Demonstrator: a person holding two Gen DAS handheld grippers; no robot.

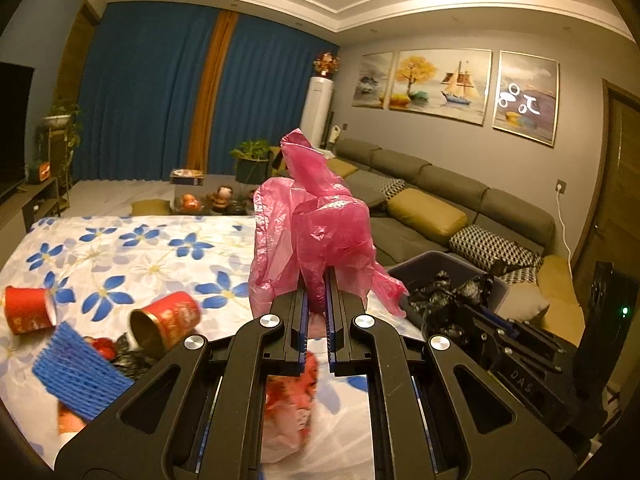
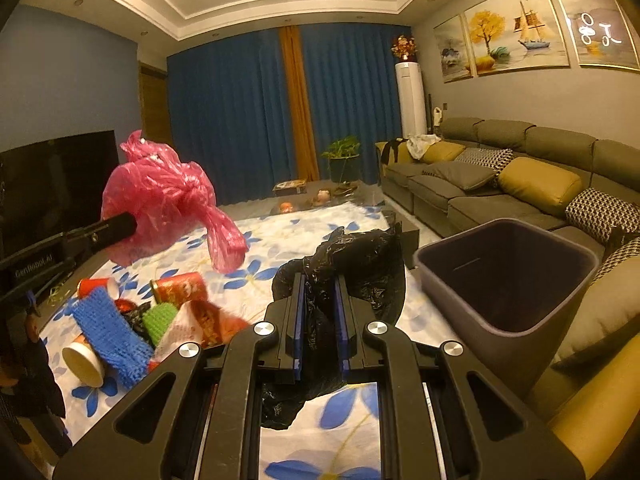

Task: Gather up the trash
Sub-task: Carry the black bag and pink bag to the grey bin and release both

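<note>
jaws of left gripper (image 1: 316,300) pinch pink bag (image 1: 320,232); right gripper (image 2: 320,320) jaws pinch black bag (image 2: 352,264) beside bin (image 2: 576,292).

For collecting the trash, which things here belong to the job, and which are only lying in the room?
Belong to the job:
- pink plastic bag, held in the left tool
- black plastic bag, held in the right tool
- grey bin
- red paper cups
- blue foam net

Only lying about:
- sofa
- yellow cushion
- potted plant
- television
</note>
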